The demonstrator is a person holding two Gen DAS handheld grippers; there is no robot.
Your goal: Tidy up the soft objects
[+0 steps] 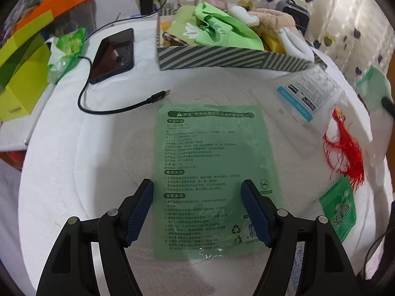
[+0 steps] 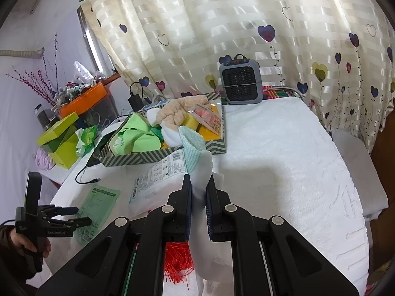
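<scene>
Left wrist view: left gripper [image 1: 197,190] spread wide over the flat green packet [image 1: 212,172].
Right gripper [image 2: 198,187] pinches a white sock [image 2: 201,170] near the striped box [image 2: 138,159].

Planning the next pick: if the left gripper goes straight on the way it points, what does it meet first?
Most likely the flat green packet on the white towel. The left gripper, open, points down with the packet between its fingers; how far above it hangs is unclear.

Green printed pouch [image 1: 212,172] flat on white towel, striped box [image 1: 222,56] heaped with soft items, well apart
</scene>
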